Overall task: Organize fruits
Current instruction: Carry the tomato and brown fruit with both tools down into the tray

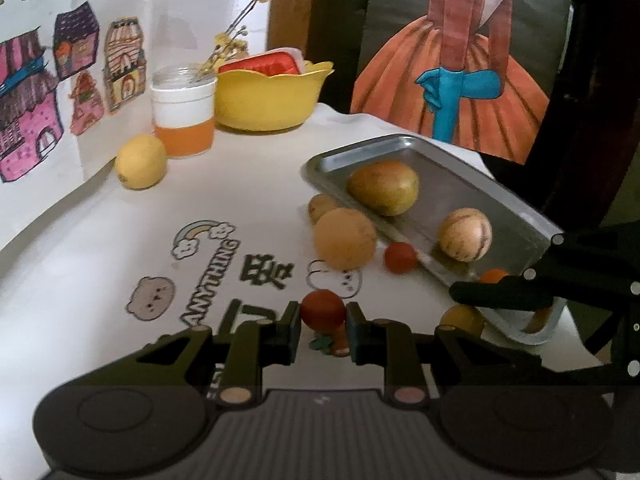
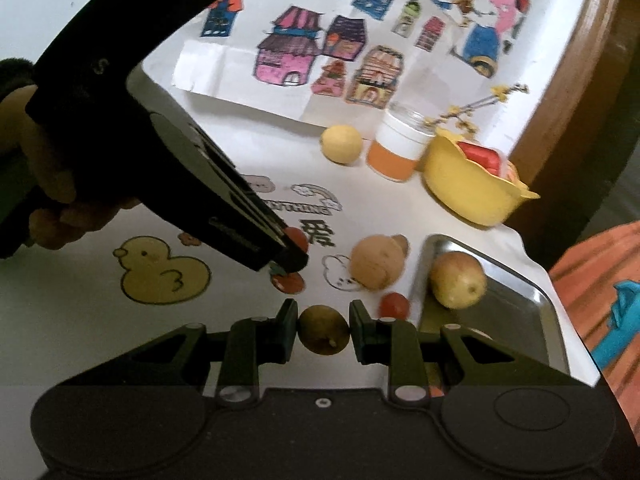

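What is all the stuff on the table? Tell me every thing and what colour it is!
Metal tray: one, silver, right side, holding a yellow-green pear-like fruit and a pale striped round fruit.
Tan round fruits: two, beside the tray.
Small tomatoes: two red, one loose by the tray, one in the left gripper.
Lemon: one, yellow, near the wall.
Jar: one, white and orange.
Bowl: one, yellow, at the back.
Left gripper: on the tomato.
Right gripper: on an olive-brown fruit.
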Demonstrator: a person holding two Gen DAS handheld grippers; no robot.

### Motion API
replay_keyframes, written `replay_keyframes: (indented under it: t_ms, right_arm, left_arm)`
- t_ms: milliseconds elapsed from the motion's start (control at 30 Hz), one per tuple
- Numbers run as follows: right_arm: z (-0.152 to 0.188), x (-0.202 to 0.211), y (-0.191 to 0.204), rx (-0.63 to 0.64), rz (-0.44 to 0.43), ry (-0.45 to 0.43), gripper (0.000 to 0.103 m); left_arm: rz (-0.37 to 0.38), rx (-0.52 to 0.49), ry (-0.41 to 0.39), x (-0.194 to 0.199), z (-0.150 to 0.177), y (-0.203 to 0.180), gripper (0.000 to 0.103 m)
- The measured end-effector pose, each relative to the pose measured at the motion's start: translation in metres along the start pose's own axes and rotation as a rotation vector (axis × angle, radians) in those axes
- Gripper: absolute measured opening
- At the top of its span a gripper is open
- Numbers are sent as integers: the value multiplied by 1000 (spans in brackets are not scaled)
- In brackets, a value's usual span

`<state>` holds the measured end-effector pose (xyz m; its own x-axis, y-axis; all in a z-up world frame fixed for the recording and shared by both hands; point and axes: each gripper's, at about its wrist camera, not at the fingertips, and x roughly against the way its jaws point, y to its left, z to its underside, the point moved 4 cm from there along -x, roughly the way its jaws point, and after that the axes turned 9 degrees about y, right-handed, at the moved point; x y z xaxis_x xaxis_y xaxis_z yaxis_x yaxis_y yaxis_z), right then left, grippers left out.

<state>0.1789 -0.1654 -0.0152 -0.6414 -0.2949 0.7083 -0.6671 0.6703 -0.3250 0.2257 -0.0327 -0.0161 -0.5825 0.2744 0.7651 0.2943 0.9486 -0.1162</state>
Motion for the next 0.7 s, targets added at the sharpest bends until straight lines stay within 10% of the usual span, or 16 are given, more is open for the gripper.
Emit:
replay_keyframes:
  t_ms: [700]
  right_arm:
    - [47, 20, -69, -189, 147, 4, 30]
  left_arm:
    - [79, -51, -28, -23, -28, -60, 26]
